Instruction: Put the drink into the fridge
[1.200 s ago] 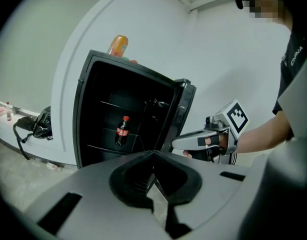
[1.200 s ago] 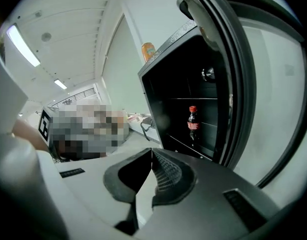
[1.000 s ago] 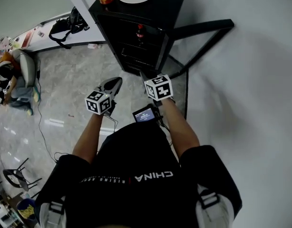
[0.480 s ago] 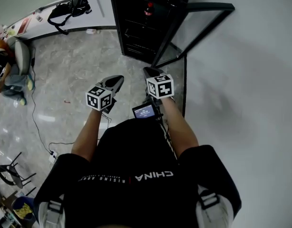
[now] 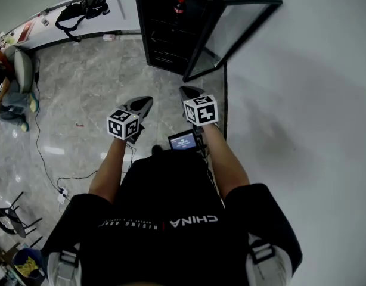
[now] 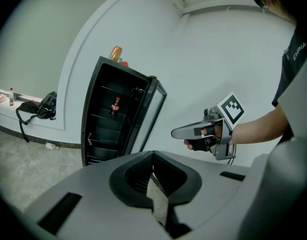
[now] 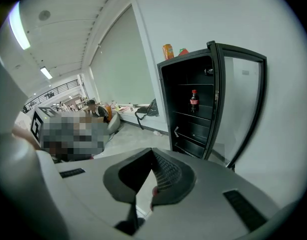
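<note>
Clenched on nothing, the left gripper (image 5: 146,101) has its jaws pressed together, and the right gripper (image 5: 186,90) matches it, closed and empty. Both forearms (image 5: 111,165) reach forward side by side. The gripper noses tip slightly down over the floor (image 5: 81,88) and aim at 12 o'clock. That's where the fridge (image 5: 165,40) stands, its glass door (image 5: 230,28) swung out toward 1 o'clock.

Against a second ago, the fridge sits higher in the head view and its top has slipped off the upper edge. More floor now lies between it and the grippers, and the hands keep the same side-by-side pose.

Now the count: two grippers, one fridge, two bottles. The cola bottle (image 7: 194,100) stands upright on an upper shelf inside. The orange drink (image 7: 167,51) stands on the fridge top, at 12 o'clock in the right gripper view, well apart from both grippers.
</note>
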A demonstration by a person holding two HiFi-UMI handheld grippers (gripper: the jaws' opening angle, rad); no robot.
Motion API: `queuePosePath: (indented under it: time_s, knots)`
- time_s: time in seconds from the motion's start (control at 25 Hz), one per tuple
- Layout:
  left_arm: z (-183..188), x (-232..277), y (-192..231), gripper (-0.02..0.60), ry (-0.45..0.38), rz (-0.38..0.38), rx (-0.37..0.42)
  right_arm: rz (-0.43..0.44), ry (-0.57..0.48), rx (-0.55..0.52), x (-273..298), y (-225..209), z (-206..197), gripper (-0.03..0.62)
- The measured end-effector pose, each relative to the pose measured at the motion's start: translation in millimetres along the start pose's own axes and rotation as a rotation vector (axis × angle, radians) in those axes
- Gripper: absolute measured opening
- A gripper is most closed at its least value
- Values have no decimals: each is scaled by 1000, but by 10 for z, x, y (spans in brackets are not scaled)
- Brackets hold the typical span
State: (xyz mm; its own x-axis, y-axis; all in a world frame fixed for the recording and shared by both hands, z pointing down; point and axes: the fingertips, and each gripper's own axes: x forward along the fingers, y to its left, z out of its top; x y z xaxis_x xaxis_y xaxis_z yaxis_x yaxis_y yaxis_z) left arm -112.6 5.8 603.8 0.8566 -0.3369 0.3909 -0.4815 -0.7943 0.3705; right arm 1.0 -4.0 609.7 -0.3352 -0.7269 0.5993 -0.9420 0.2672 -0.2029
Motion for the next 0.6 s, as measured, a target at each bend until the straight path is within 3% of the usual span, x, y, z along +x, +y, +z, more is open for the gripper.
queuePosePath:
  time_s: [0.2, 0.36, 0.6]
  knots:
    - [42, 106, -161, 11, -14, 33, -21, 18, 1, -62, -173, -60, 22, 15]
    - [102, 402, -428, 11, -19, 41, -11, 11, 9, -124, -384, -351, -49, 14]
    - [201, 636, -870, 11, -22, 15, 41, 28, -6, -103, -538, -563, -78, 14]
